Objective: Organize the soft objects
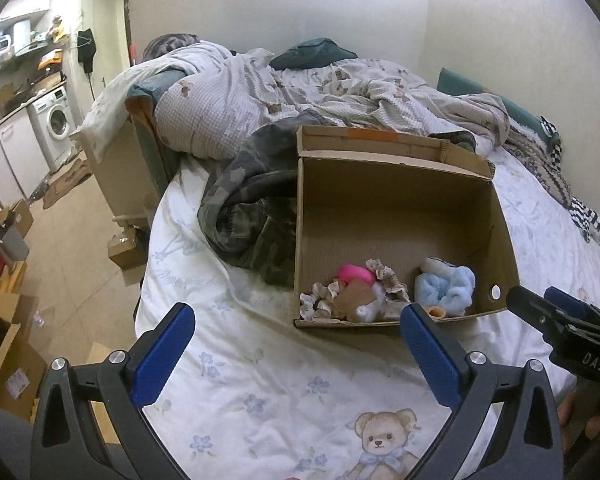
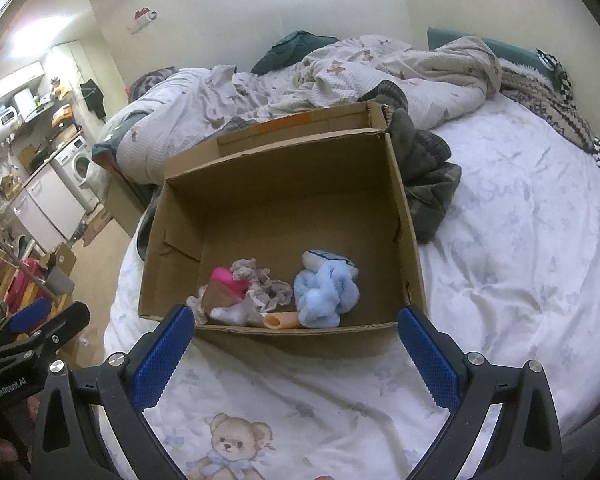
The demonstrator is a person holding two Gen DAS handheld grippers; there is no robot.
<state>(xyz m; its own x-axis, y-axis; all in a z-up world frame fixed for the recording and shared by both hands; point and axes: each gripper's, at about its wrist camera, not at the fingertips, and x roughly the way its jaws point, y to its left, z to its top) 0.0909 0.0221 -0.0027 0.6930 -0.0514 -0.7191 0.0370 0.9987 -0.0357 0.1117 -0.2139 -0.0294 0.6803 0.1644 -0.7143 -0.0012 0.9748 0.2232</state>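
Observation:
An open cardboard box (image 1: 400, 216) (image 2: 284, 184) stands on the bed. Inside, near its front wall, lie a fluffy light-blue soft toy (image 1: 448, 286) (image 2: 326, 292), a pink item (image 1: 356, 274) (image 2: 228, 280), beige frilly scrunchies (image 1: 384, 276) (image 2: 264, 284), a white soft piece (image 2: 232, 314) and a small tan tube (image 2: 278, 321). My left gripper (image 1: 298, 344) is open and empty, held above the sheet in front of the box. My right gripper (image 2: 296, 344) is open and empty, just before the box's front wall; it shows in the left wrist view (image 1: 556, 312).
A camouflage garment (image 1: 252, 208) (image 2: 428, 176) lies behind and beside the box. A rumpled duvet (image 1: 300, 92) and pillows cover the bed's far end. Floor with cardboard boxes (image 1: 8, 352) and a washing machine (image 1: 56, 120) lie left. The left gripper shows in the right wrist view (image 2: 40, 320).

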